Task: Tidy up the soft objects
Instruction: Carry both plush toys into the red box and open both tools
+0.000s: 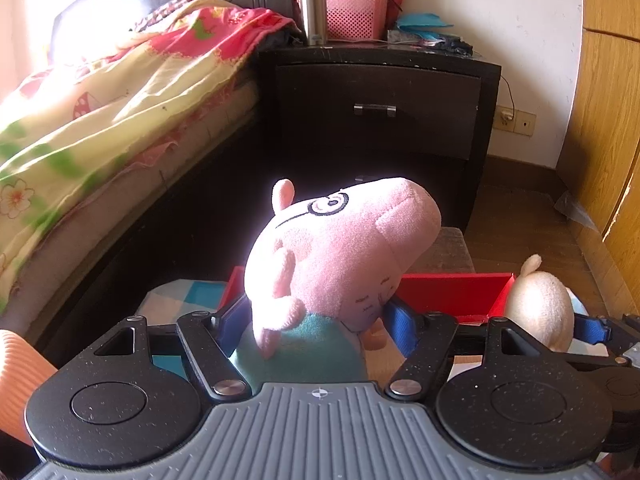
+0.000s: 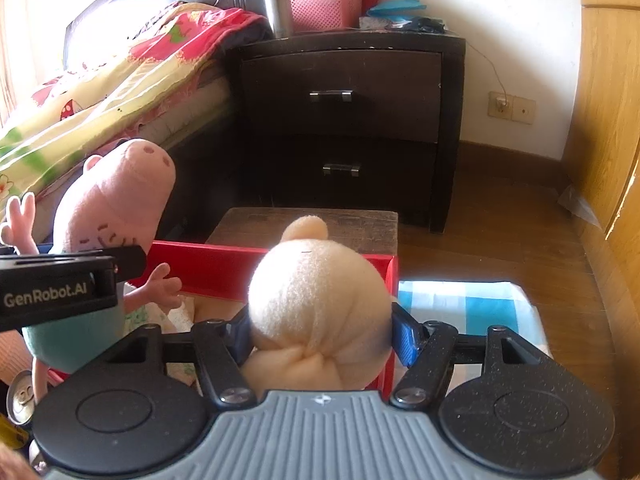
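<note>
The left gripper (image 1: 316, 320) clamps the pink pig plush (image 1: 336, 248) at its neck, held at nine o'clock of the red box (image 2: 224, 268). The right gripper (image 2: 322, 332) squeezes the cream plush (image 2: 316, 300) over the box's three-o'clock side.

Black speckled left gripper (image 1: 316, 320) and right gripper (image 2: 322, 336): blue pads (image 2: 405, 338) on fingertips, silver screws behind them, round discs either side, ribbed grey housing with crosshair mark. White "GenRobot.AI" lettering on left one's side.
</note>
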The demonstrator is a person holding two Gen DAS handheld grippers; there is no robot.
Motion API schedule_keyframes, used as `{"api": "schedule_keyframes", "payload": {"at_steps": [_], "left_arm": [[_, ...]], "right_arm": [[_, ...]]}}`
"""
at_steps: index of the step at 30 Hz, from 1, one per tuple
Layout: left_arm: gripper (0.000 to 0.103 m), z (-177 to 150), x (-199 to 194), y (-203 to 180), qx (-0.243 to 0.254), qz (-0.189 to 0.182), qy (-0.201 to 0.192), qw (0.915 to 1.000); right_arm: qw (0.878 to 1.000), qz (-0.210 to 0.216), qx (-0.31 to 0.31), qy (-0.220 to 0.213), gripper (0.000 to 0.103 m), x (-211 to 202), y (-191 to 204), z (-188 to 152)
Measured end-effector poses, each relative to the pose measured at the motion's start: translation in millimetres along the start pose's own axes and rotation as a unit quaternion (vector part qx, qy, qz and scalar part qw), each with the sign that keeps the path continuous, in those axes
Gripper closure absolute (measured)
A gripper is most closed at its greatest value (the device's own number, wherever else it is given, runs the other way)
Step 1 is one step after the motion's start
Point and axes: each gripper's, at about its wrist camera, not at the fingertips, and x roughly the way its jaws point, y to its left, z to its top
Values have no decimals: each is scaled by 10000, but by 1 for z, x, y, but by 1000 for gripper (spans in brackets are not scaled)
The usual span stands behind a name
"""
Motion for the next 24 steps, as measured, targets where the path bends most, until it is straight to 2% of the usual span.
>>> {"api": "schedule_keyframes", "payload": {"at_steps": [2,4,7,13,24], "left_arm": [[31,0,1,-1,9,2,5,10000],[31,0,0,0,19,12,-10,10000],[21,2,-4,-2,52,62,-154,9998],[17,6,-11,-2,89,56,-228,9997],[17,3,-25,0,149,75,-206,9996]], "right_arm": [[10000,-12,-14,3,49,2,0,0],[10000,-39,-21,-18,48,3,0,-1],[9999,-105,-62,-6,42,4,2,-2],[9998,-87,-26,-189,34,-2,2,1],[9996,-117,48,-255,33,-15,-1,4]]}}
